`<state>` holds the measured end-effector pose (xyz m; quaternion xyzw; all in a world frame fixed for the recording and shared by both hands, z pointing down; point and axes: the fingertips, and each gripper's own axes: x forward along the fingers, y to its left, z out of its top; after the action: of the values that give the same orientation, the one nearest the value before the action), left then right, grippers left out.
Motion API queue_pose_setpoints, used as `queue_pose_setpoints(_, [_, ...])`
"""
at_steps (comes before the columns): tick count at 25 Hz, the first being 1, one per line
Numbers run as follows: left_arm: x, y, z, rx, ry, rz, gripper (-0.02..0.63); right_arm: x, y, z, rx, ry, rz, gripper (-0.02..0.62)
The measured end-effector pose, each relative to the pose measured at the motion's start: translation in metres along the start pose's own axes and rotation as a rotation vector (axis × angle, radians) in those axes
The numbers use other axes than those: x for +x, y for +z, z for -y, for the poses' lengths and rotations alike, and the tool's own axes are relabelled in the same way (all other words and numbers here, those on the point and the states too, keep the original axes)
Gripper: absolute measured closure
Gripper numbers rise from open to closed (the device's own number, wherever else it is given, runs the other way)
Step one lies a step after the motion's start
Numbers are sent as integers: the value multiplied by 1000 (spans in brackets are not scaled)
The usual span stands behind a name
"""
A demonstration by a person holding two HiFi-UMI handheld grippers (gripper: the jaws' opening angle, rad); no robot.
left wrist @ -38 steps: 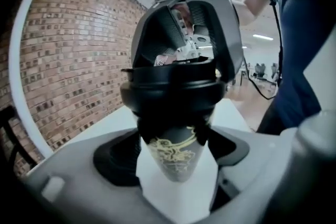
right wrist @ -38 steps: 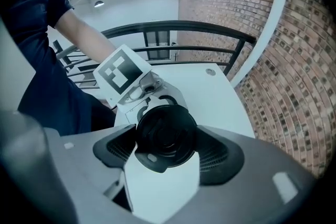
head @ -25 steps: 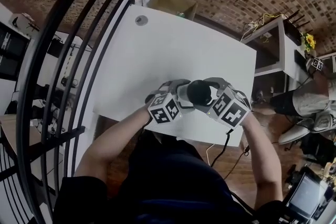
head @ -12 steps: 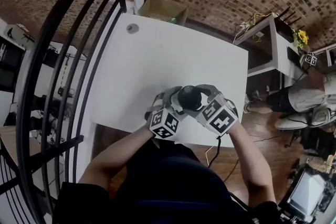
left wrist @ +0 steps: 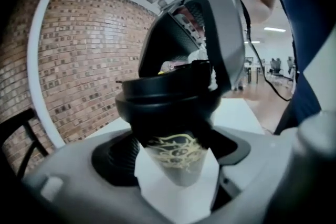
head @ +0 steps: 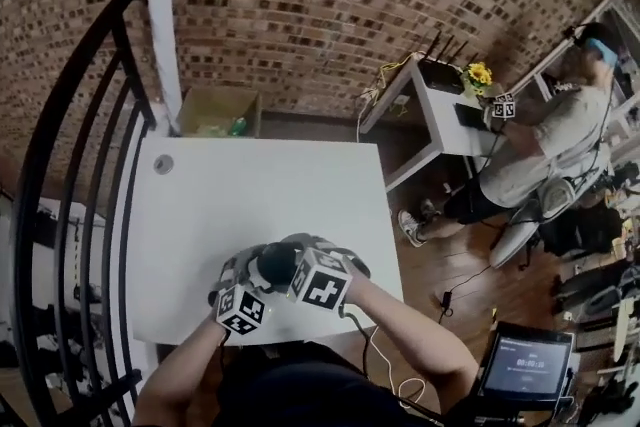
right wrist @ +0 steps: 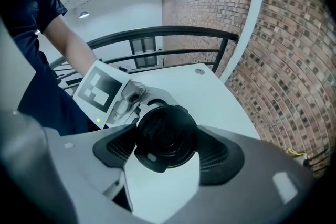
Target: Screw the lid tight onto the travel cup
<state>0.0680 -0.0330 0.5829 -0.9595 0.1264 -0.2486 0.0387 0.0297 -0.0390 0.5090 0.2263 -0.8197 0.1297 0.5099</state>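
The travel cup (left wrist: 177, 162) has a grey body with a gold pattern and a black lid (right wrist: 166, 137). It stands near the front edge of the white table (head: 260, 185). In the head view the lid (head: 276, 264) shows between both grippers. My left gripper (left wrist: 176, 168) comes in from the side, and its ribbed pads (left wrist: 116, 159) are shut on the cup below the lid. From above, my right gripper (right wrist: 167, 140) has its pads (right wrist: 216, 152) closed on the lid's rim. In the head view the left gripper (head: 256, 275) and right gripper (head: 294, 261) sit close together.
A cardboard box (head: 215, 112) lies beyond the table's far edge, by a white pole (head: 160, 15). A black railing (head: 55, 185) runs along the left. A grommet (head: 163, 164) marks the far left corner. A person (head: 545, 145) sits at a side table (head: 440, 105) to the right.
The head camera has tilted up and swung, so the table and cup now sit lower left in view. Both grippers stay around the cup, the right one now closer over the lid.
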Motion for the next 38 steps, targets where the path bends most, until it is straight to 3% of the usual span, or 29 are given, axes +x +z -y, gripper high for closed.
queue_pose_setpoints(3, [5, 15, -4, -133, 141, 34, 195, -13, -6, 7, 67, -32, 12, 232])
queue_pose_setpoints(6, [6, 19, -6, -241, 212, 24, 195, -17, -7, 13, 105, -47, 23, 232])
queue_pose_setpoints(8, [5, 18, -7, -258, 198, 25, 187, -17, -5, 13, 102, -46, 31, 232])
queue_pose_setpoints(13, [19, 27, -4, -114, 59, 49, 187, -19, -12, 14, 77, -50, 23, 232])
queue_pose_setpoints(17, [17, 25, -4, -90, -17, 48, 187, -20, -4, 14, 14, -34, -3, 232])
queue_pose_setpoints(19, [16, 27, -5, -113, 27, 29, 188, -22, -2, 13, 7, -25, -10, 232])
queue_pose_setpoints(24, [13, 50, 10, -270, 276, -88, 189, -55, -22, 7, 151, -36, -34, 232])
queue_pose_setpoints(26, [28, 83, -3, -310, 312, -52, 189, -75, -31, 31, 190, -81, -53, 232])
queue_pose_setpoints(27, [32, 92, -10, -326, 304, -19, 187, -76, -31, 39, 192, -90, -47, 232])
queue_pose_setpoints(29, [22, 75, -7, -322, 248, -7, 187, -60, -23, 34, 158, -62, -25, 232])
queue_pose_setpoints(33, [7, 27, 1, -127, 46, -85, 187, -35, -14, 20, 76, 2, 1, 232])
queue_pose_setpoints(36, [10, 30, 1, -2, -74, -59, 186, -32, -13, 10, -34, 73, -23, 232])
queue_pose_setpoints(38, [12, 36, 3, 13, -117, -29, 189, -30, -10, 9, -103, 86, -45, 232])
